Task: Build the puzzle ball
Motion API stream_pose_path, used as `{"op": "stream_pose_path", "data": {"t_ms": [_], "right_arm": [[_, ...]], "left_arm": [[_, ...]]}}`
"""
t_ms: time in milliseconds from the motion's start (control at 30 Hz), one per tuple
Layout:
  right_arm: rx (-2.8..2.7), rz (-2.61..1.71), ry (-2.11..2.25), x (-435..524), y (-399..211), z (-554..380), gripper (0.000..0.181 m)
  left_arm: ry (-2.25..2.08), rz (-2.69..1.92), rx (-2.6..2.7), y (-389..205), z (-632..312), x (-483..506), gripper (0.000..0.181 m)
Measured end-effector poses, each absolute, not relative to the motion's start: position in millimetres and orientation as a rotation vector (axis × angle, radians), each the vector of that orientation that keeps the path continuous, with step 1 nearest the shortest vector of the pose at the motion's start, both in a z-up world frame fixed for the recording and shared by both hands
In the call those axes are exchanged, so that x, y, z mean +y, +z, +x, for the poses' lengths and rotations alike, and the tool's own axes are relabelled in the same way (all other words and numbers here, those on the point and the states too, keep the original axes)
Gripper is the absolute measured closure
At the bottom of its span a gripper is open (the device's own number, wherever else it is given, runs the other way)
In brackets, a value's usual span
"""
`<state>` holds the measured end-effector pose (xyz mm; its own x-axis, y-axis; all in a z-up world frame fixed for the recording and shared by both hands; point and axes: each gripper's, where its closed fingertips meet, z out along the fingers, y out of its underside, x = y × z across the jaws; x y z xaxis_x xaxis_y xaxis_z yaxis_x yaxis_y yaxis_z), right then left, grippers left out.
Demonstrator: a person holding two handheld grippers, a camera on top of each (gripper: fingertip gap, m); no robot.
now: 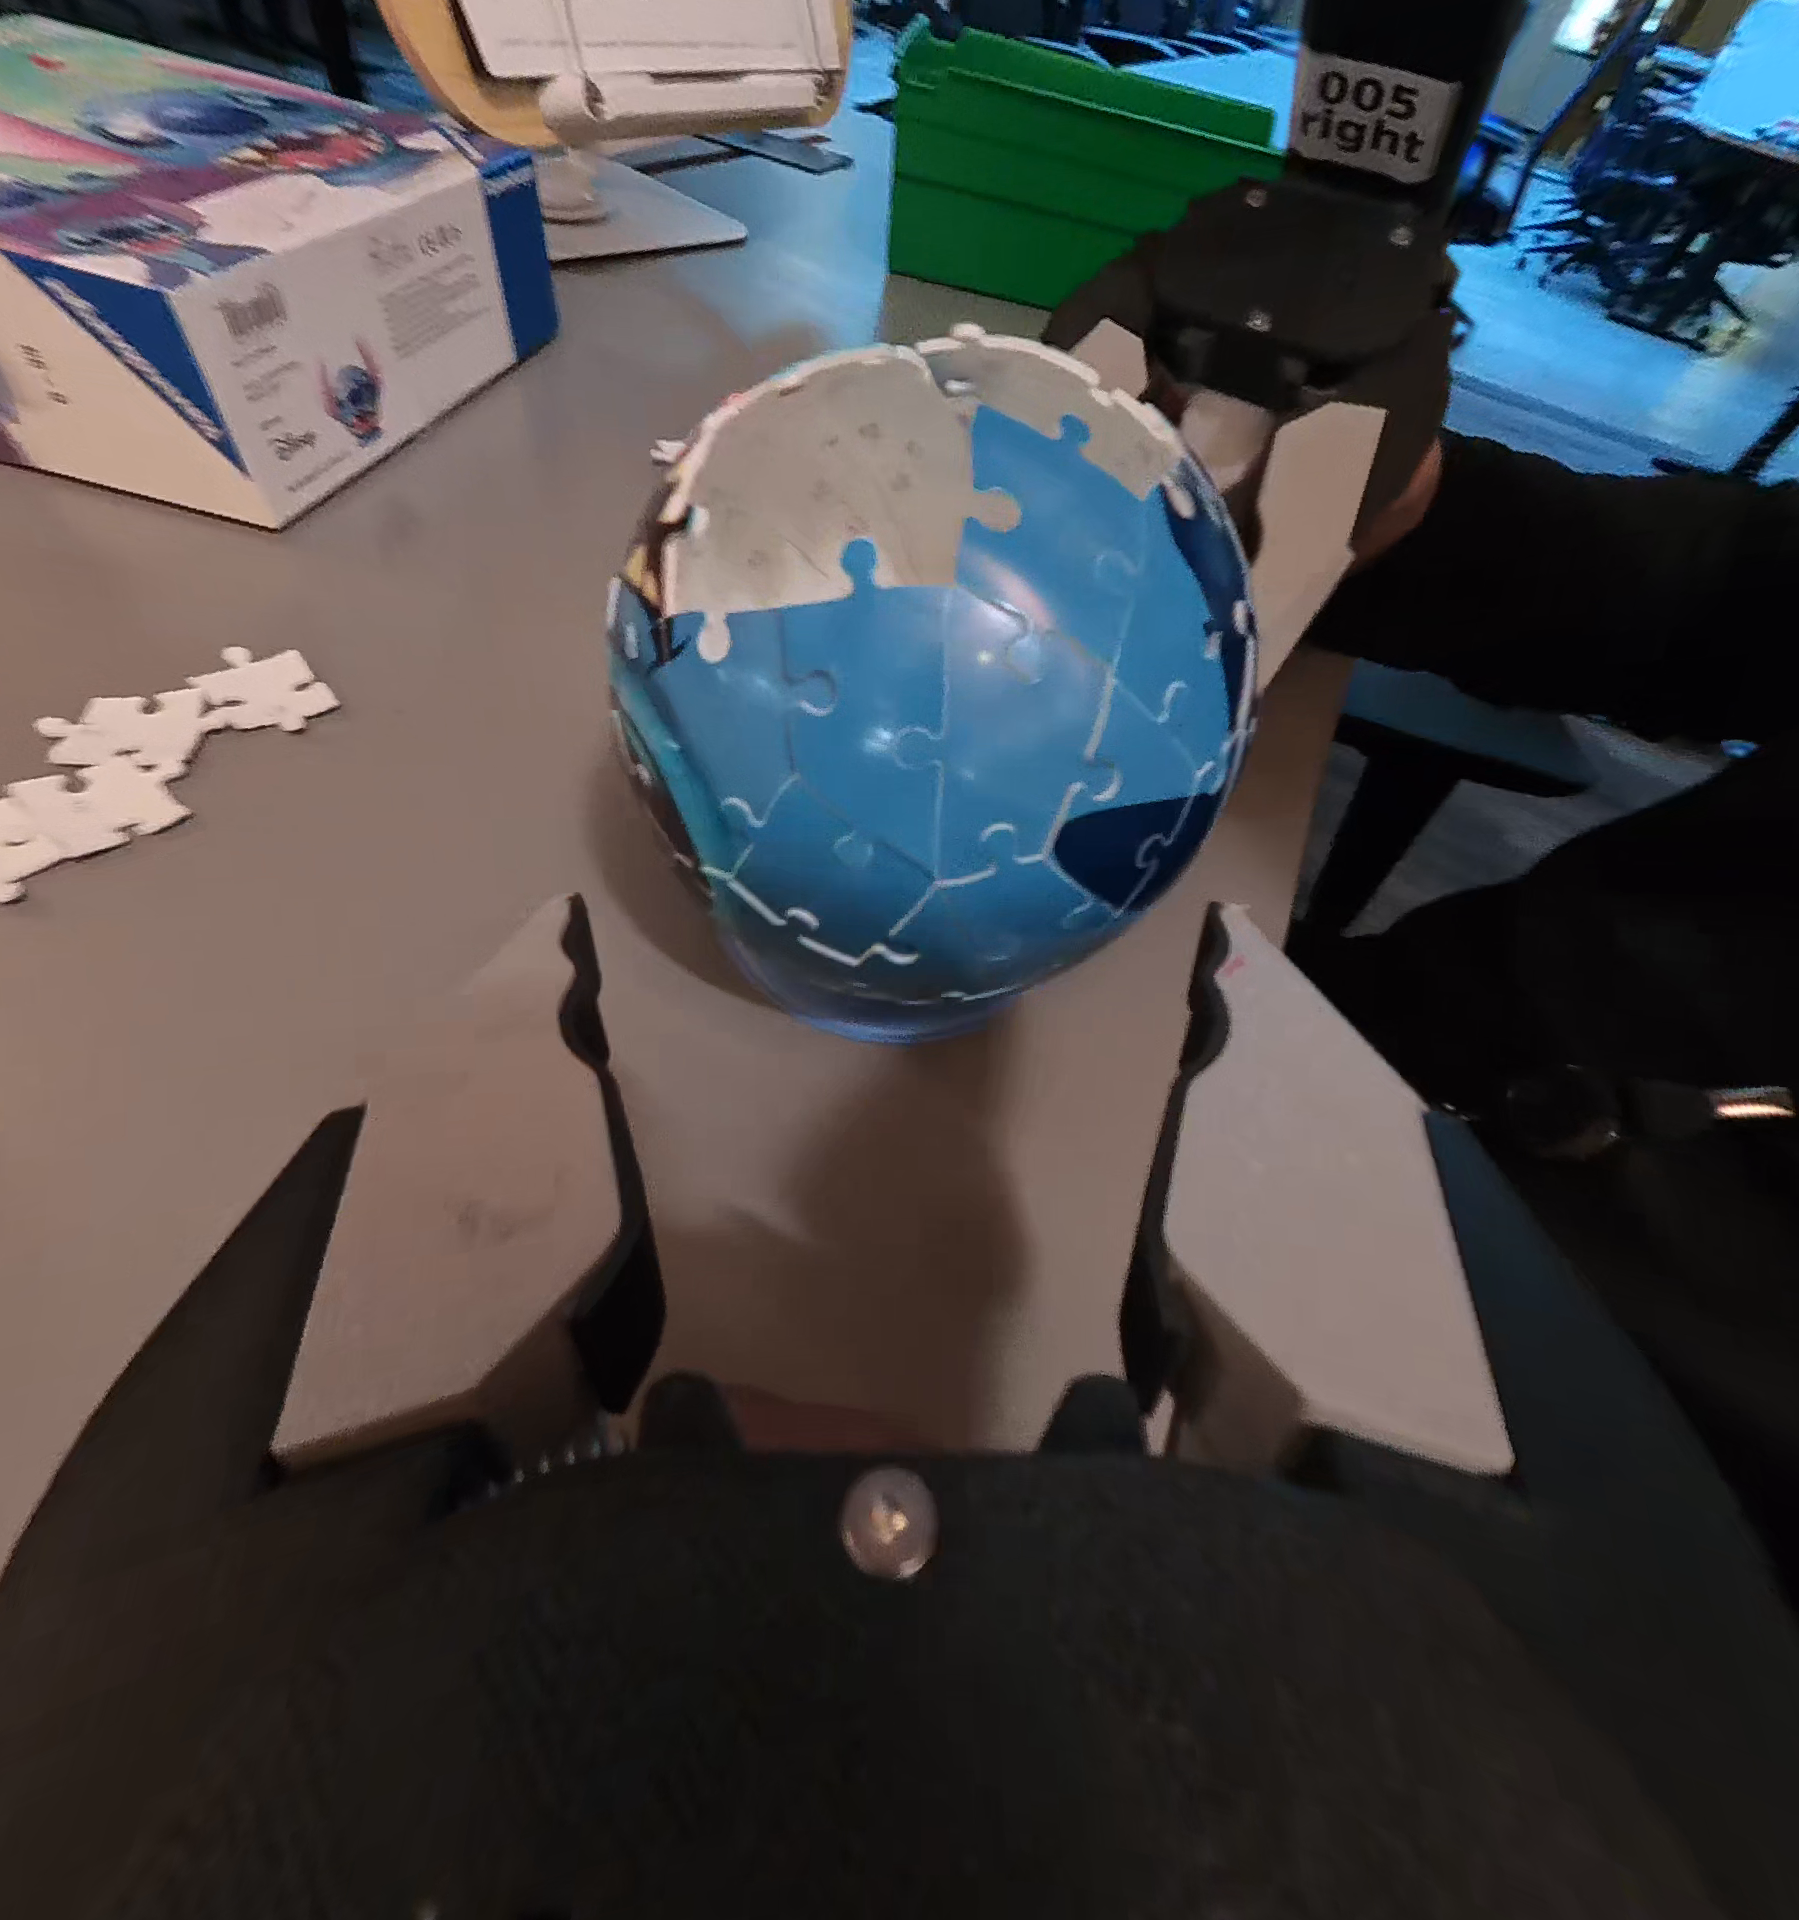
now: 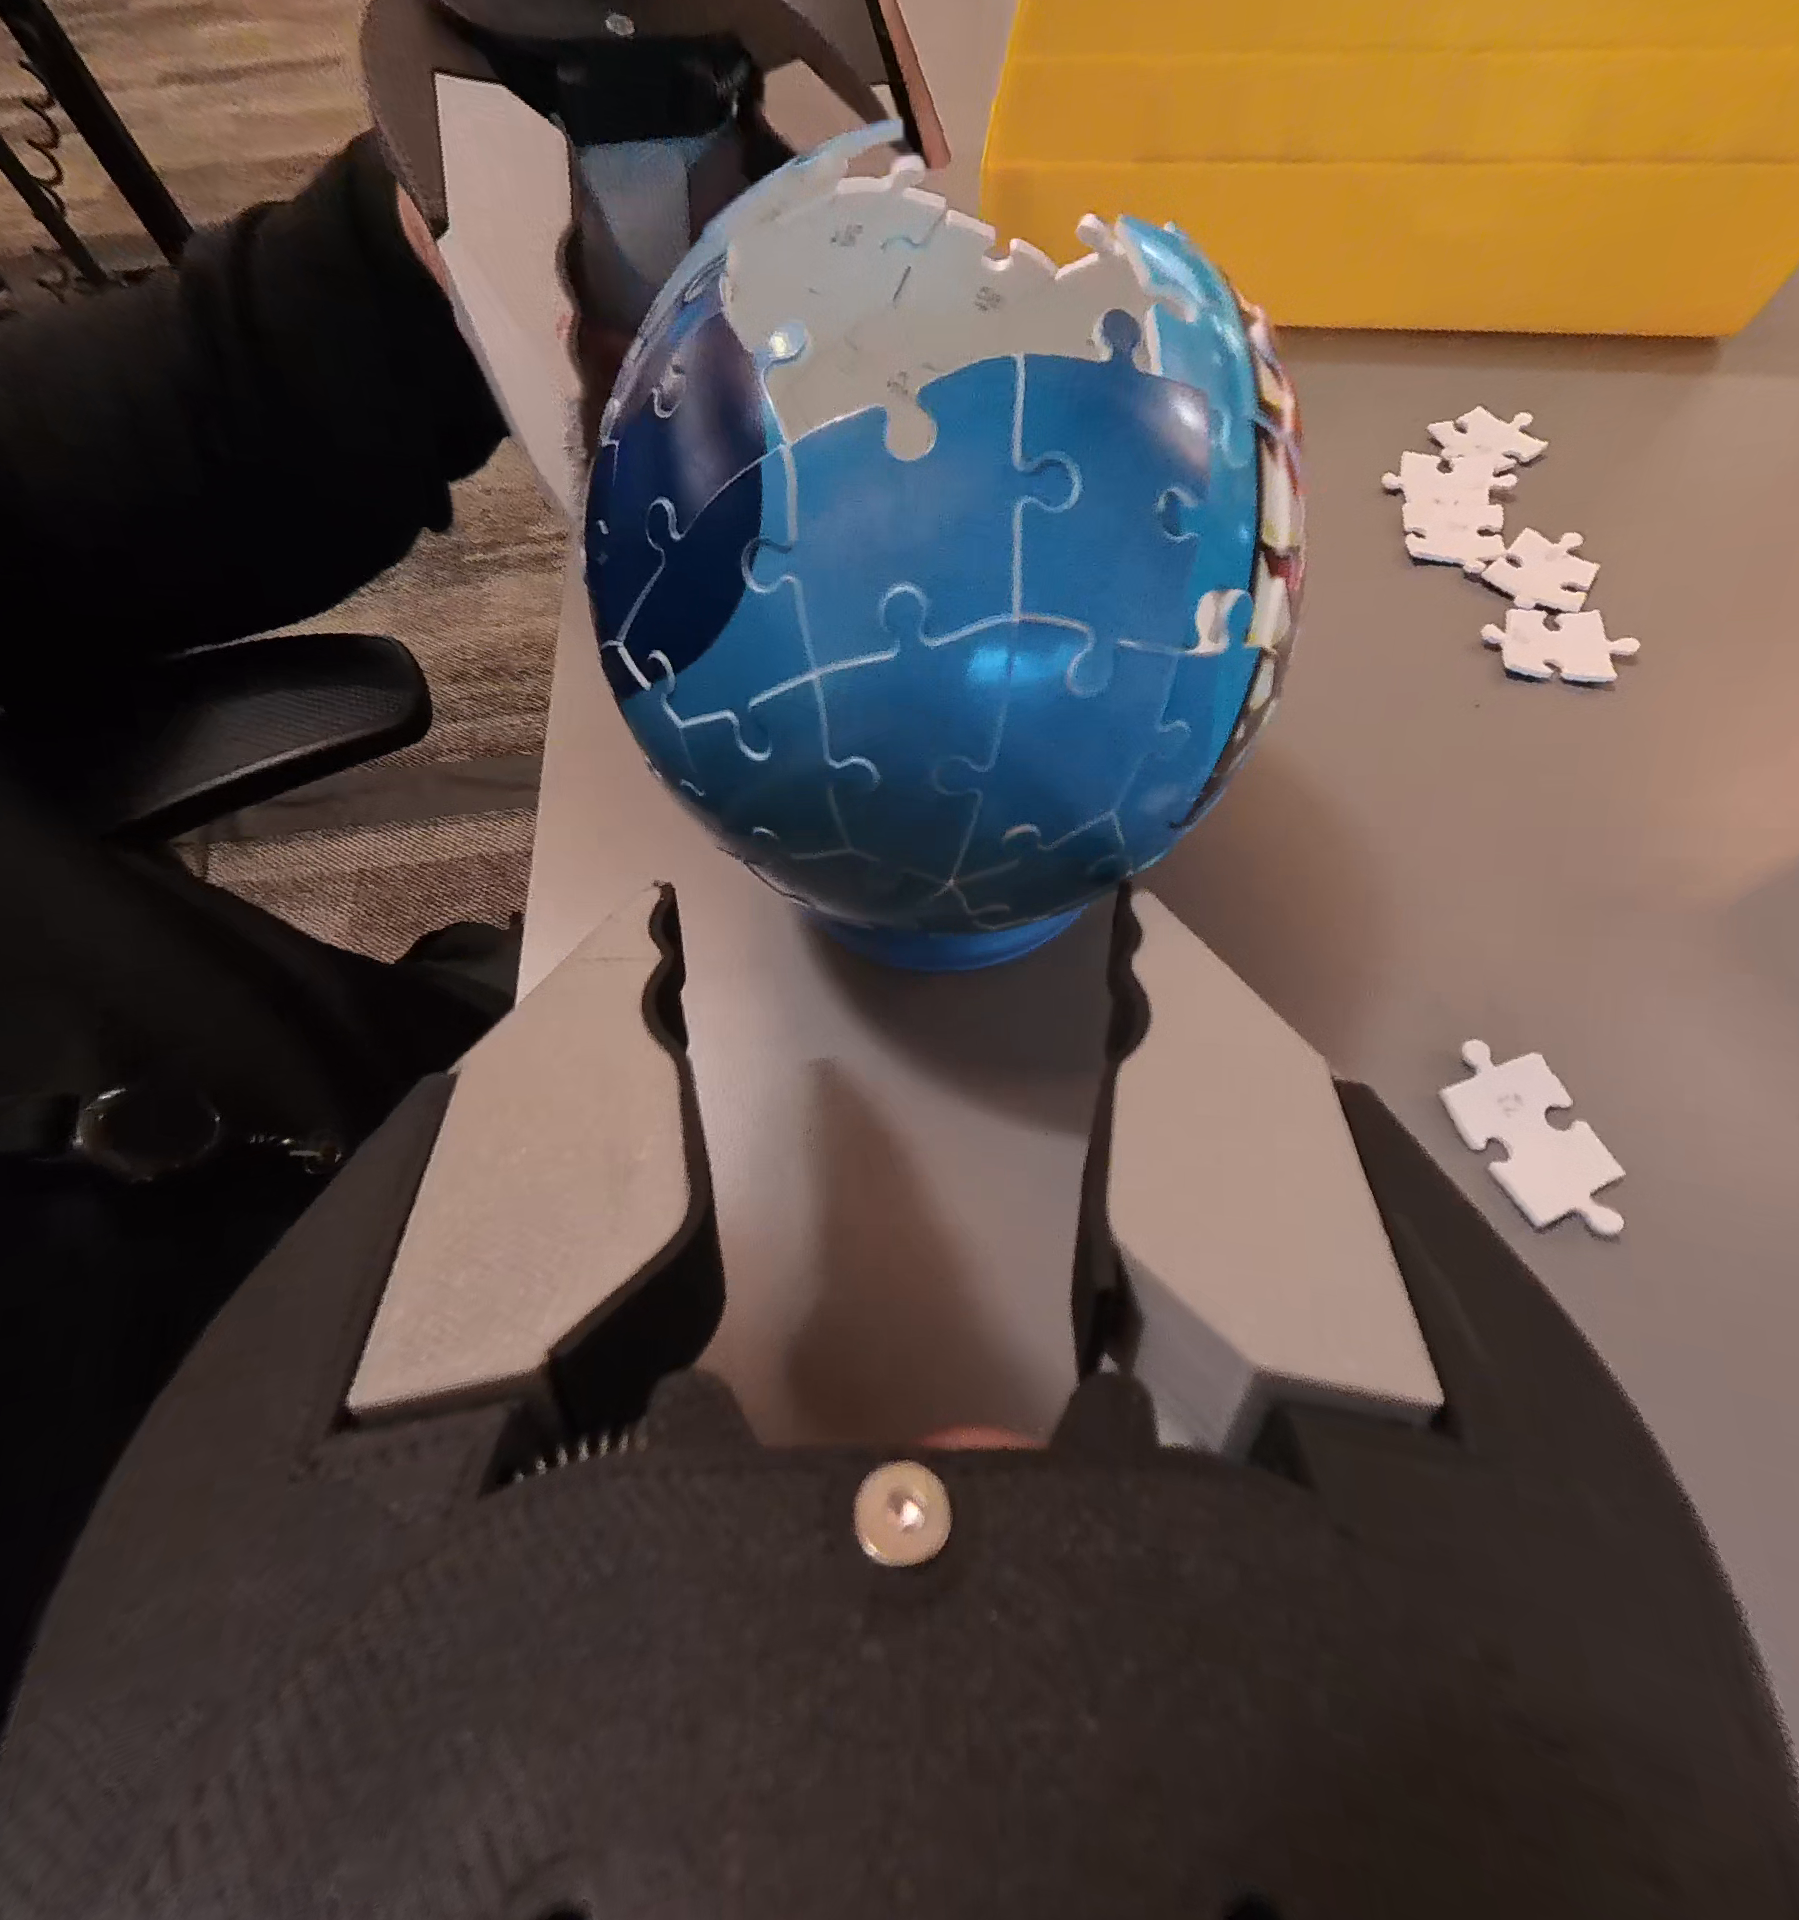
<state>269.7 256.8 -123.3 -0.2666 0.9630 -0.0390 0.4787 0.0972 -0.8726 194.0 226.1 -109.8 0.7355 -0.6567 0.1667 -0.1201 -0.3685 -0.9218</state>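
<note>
Sitting on a blue round base (image 2: 942, 940) near the edge of the grey table (image 1: 386, 987), the puzzle ball (image 1: 936, 727) is partly built: its lower shell is closed with blue pieces, and the top is open with a jagged rim, where the white inner faces of the far pieces show. A darker blue patch marks one side of the ball, and a multicoloured printed area shows on the side toward the table's middle in the right wrist view. The left gripper (image 1: 890, 920) is spread wide, its fingers empty, with the tips just short of the ball's base and not touching it. The right gripper (image 2: 890, 904) is likewise spread and empty, its tips flanking the base on the opposite side of the ball; contact cannot be confirmed. In the left wrist view the right gripper appears beyond the ball, close to its upper rim, jaws apart. Loose white puzzle pieces (image 1: 136, 758), face down and partly linked, lie on the table well apart from the ball; the right wrist view shows the same kind of cluster (image 2: 1508, 540) and one joined pair (image 2: 1534, 1148) nearer the gripper. The printed puzzle box (image 1: 240, 312) stands farther back on the table, a green bin (image 1: 1040, 197) behind the ball, and a yellow bin (image 2: 1394, 166) at the table's far side in the right wrist view.
</note>
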Motion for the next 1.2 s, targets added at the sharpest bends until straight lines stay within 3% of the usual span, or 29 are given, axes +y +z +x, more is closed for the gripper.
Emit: {"op": "stream_pose_path", "data": {"t_ms": [333,633,833,1033,1200], "right_arm": [[-1.777,-1.423,1.087,278,-120,268,0.1],[-1.719,-1.416,1.314,279,-108,273,0.101],[-1.832,-1.285,1.171,265,-115,268,0.097],[-1.881,-1.261,0.947,272,-132,258,0.097],[-1.893,-1.285,1.004,269,-134,255,0.1]], "left_arm": [[-0.624,-1.875,0.673,-111,216,197,0.066],[-0.584,-1.89,0.588,-113,199,198,0.075],[-0.312,-1.904,0.69,-120,183,221,0.074],[-0.266,-1.937,0.778,-131,192,234,0.075],[-0.322,-1.927,0.767,-127,204,236,0.082]]}}
